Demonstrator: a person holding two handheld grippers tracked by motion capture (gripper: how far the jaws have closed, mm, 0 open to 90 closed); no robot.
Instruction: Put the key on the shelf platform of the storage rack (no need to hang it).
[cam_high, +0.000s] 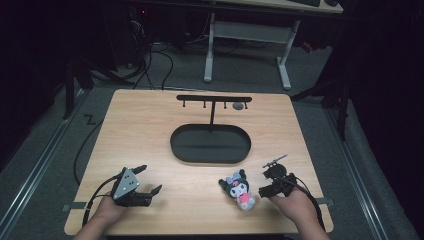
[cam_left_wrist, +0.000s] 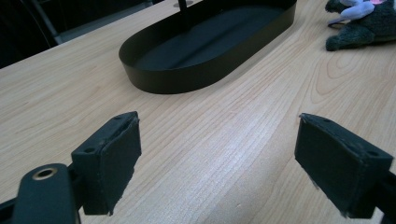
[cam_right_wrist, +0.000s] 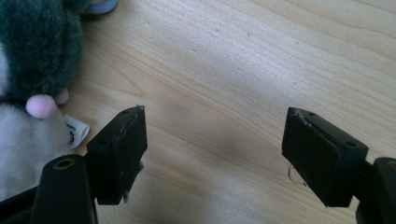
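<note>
On a pale wooden counter (cam_high: 150, 130), a small plush toy (cam_high: 239, 190) with dark ears and a pink and white body lies near the front edge, just beside the right gripper (cam_high: 270, 181) and on its left. That gripper's jaws are spread, with only bare wood between them — the right gripper view has the plush (cam_right_wrist: 32, 74) off to one side, outside the gap. The left gripper (cam_high: 145, 182) rests well apart on the other side, jaws also spread and holding nothing. Behind the toy sits a black oval tray (cam_high: 210, 159) with a hook stand (cam_high: 214, 100) rising from it. To grasp well, the right gripper likely needs to shift toward the toy and centre its soft body between the jaws before closing — a pinch on an ear alone could slip
</note>
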